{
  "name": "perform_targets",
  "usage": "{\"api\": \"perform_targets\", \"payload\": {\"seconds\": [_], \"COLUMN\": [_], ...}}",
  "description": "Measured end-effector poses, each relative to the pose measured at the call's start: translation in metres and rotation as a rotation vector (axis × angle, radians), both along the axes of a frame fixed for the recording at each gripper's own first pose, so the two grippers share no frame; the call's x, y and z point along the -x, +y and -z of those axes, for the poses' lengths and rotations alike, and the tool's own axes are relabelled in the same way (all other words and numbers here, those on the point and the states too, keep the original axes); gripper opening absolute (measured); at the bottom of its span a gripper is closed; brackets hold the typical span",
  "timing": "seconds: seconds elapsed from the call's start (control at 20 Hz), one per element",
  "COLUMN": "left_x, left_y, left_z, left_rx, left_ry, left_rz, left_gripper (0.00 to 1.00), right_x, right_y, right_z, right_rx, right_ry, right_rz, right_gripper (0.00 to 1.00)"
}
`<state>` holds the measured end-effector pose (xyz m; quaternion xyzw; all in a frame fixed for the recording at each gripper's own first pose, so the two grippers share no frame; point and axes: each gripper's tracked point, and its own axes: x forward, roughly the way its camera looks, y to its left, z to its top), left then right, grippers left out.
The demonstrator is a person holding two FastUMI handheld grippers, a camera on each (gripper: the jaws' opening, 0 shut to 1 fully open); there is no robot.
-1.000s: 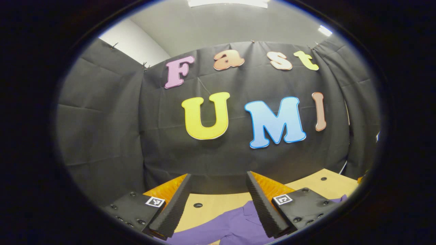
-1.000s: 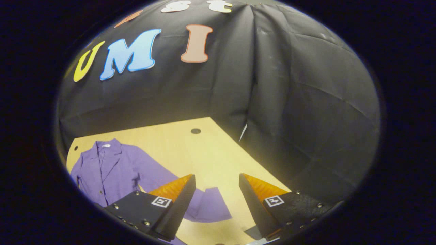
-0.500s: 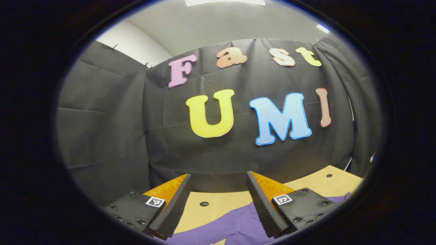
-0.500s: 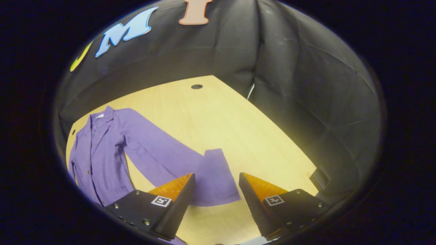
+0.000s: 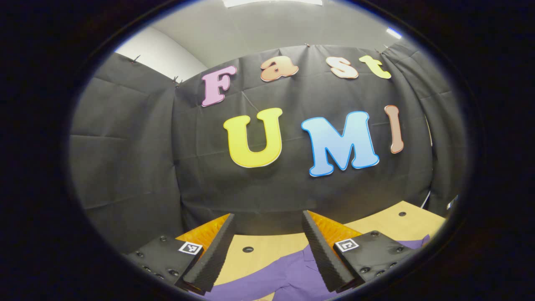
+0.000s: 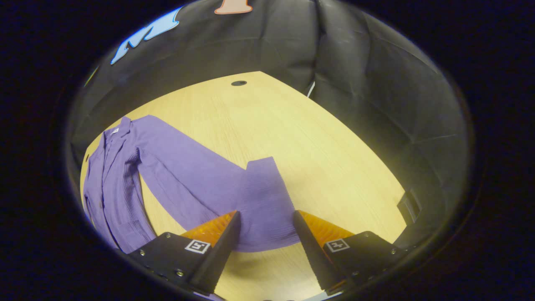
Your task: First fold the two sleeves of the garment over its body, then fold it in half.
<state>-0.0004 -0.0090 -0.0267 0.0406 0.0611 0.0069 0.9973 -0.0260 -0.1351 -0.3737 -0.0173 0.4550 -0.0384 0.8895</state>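
Garment (image 6: 125, 184) lies flat on the wooden surface (image 6: 317, 138), one sleeve (image 6: 234, 192) stretched toward my right gripper (image 6: 265, 234), poised spread above its cuff; my left gripper (image 5: 267, 251) gapes empty.

The left gripper (image 5: 266, 246) sits at the bottom centre of the left gripper view, its two fingers spread wide apart with nothing between them. Each finger (image 5: 213, 255) has a dark ribbed pad on its inner face, an orange back, and a black block with a small square marker behind it. It points nearly level.

The right gripper (image 6: 264, 242) sits at the bottom centre of the right gripper view, tipped downward. Its jaws are likewise wide apart and grip nothing. The fingertips (image 6: 232, 225) rise toward mid-frame, orange on their outer faces, with black marker-bearing blocks at lower left and lower right.
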Motion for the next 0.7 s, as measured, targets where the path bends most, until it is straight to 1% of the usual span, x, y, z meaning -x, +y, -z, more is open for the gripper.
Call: {"api": "perform_targets", "payload": {"seconds": [0.1, 0.25, 0.3, 0.35, 0.4, 0.5, 0.55, 0.6, 0.65, 0.7], "left_x": [0.000, -0.001, -0.001, 0.000, 0.000, 0.000, 0.001, 0.002, 0.003, 0.003], "left_y": [-0.003, -0.011, -0.012, -0.015, -0.017, -0.017, -0.015, -0.013, -0.011, -0.007], "left_z": [-0.001, 0.000, 0.000, 0.000, 0.001, 0.000, -0.001, -0.001, -0.001, -0.001], "left_rx": [-0.003, 0.007, 0.011, 0.016, 0.019, 0.021, 0.022, 0.023, 0.022, 0.019], "left_ry": [0.000, 0.003, 0.004, 0.005, 0.006, 0.003, 0.001, 0.001, 0.001, 0.001], "left_rz": [0.003, 0.012, 0.016, 0.020, 0.023, 0.021, 0.016, 0.015, 0.010, 0.004], "left_gripper": [0.99, 1.00, 1.00, 1.00, 0.99, 0.99, 0.99, 0.99, 0.99, 1.00], "right_x": [0.004, 0.005, 0.004, 0.003, 0.002, 0.001, -0.001, 0.000, -0.001, -0.002], "right_y": [0.000, 0.002, 0.003, 0.006, 0.013, 0.015, 0.022, 0.022, 0.021, 0.022], "right_z": [0.003, 0.005, 0.005, 0.005, 0.007, 0.007, 0.003, 0.006, 0.005, 0.006], "right_rx": [-0.007, -0.037, -0.032, -0.036, -0.051, -0.030, -0.064, -0.063, -0.062, -0.059], "right_ry": [-0.002, -0.009, 0.003, 0.004, 0.006, 0.014, 0.008, 0.018, 0.032, 0.044], "right_rz": [-0.010, 0.007, 0.006, -0.006, -0.013, -0.007, -0.014, 0.023, 0.043, 0.049], "right_gripper": [0.87, 0.89, 0.82, 0.82, 0.69, 0.43, 0.43, 0.25, 0.07, 0.06]}}
